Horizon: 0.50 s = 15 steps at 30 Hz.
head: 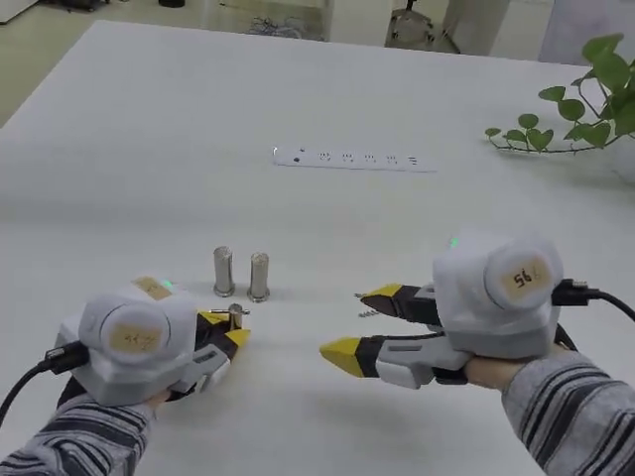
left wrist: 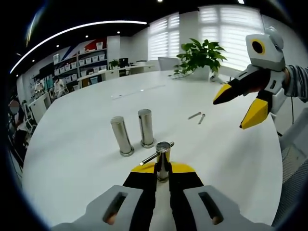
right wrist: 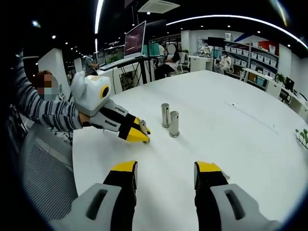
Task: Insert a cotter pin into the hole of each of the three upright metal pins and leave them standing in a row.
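Observation:
Two bare metal pins stand upright side by side on the white table. A third metal pin is clamped upright in my left gripper, with a cotter pin through its hole. In the head view that gripper sits just in front of the standing pair. My right gripper hovers open to the right, its jaws wide apart and empty. Two loose cotter pins lie on the table near its far jaw.
A white power strip lies further back on the table. A leafy plant stands at the far right edge. Other people sit at desks in the background of the right gripper view. Bare tabletop spreads between the two grippers.

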Each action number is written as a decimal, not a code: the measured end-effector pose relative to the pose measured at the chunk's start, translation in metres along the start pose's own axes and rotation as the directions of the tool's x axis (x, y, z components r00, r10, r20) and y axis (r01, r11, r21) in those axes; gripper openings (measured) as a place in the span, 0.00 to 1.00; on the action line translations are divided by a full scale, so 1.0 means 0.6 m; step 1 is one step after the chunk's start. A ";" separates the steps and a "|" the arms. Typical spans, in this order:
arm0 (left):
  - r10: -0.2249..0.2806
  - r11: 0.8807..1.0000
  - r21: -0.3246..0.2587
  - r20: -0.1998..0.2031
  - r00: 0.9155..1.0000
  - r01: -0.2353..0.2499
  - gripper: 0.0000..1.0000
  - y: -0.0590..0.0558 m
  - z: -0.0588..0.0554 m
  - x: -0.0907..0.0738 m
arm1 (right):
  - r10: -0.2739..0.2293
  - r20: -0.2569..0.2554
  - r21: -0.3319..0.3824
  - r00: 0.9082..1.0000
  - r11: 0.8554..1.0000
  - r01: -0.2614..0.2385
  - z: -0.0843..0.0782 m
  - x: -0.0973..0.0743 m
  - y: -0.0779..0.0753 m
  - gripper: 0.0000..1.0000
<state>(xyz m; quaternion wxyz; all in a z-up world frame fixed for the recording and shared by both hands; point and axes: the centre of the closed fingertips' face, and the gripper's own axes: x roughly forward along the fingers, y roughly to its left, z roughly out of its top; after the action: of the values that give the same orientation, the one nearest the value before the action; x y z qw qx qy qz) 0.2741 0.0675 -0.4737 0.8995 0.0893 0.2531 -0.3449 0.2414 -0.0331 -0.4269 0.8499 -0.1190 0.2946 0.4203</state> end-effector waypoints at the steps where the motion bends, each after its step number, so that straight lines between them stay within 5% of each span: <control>1: 0.001 1.000 0.002 -0.001 1.000 -0.001 0.05 0.003 0.000 -0.001 | 0.000 -0.002 0.002 1.000 1.000 0.000 -0.002 0.000 0.001 0.44; 15: -0.017 1.000 0.006 -0.003 1.000 0.017 0.05 0.017 -0.003 -0.001 | 0.003 -0.018 0.036 1.000 0.999 -0.002 -0.017 0.004 0.006 0.44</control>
<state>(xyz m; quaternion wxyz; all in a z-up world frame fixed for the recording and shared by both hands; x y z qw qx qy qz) 0.2798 0.0763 -0.4750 0.8959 0.0903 0.2543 -0.3530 0.2360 -0.0340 -0.4362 0.8488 -0.1072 0.3097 0.4149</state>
